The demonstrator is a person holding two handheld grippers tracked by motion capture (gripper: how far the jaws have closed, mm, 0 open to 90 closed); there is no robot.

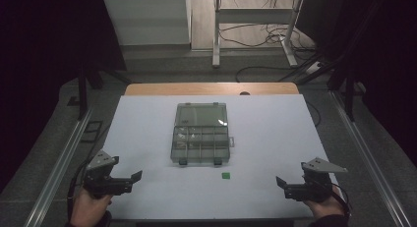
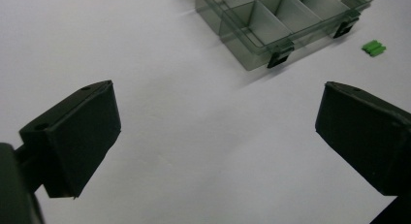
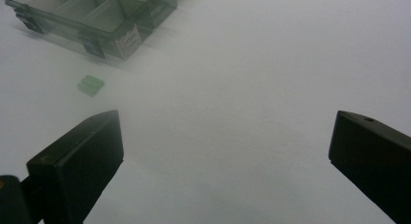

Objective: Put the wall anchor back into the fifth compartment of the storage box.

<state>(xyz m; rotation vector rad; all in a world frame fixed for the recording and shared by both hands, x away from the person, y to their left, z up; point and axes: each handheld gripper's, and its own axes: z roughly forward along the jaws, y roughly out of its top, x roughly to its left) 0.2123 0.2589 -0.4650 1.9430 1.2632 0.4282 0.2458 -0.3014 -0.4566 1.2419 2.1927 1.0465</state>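
Trouble could start with how small the green piece (image 1: 226, 176) is. It lies flat on the white worktop (image 1: 275, 138), just in front of the open clear box (image 1: 201, 138), nearer the box's right latch, and closer to the right hand-held gripper (image 1: 281, 184) than to the left hand-held gripper (image 1: 136, 177). Both hand-held grippers hang low near the front edge, well apart from the piece, with jaws spread wide and nothing between them.

I think a piece this low could slip out sideways if the jaws close on it from a slant, or it could get pushed along the smooth worktop rather than picked up. It might also skid under the box's front wall, where the latches stick out (that would make it hard to reach). If it is lifted, it could fall into the wrong little room of the box, since the rooms sit side by side.

The piece looks a bit longer than it is wide. In the high view its long side seems to run left to right, about even with the box's front edge, though it is too small to be sure.
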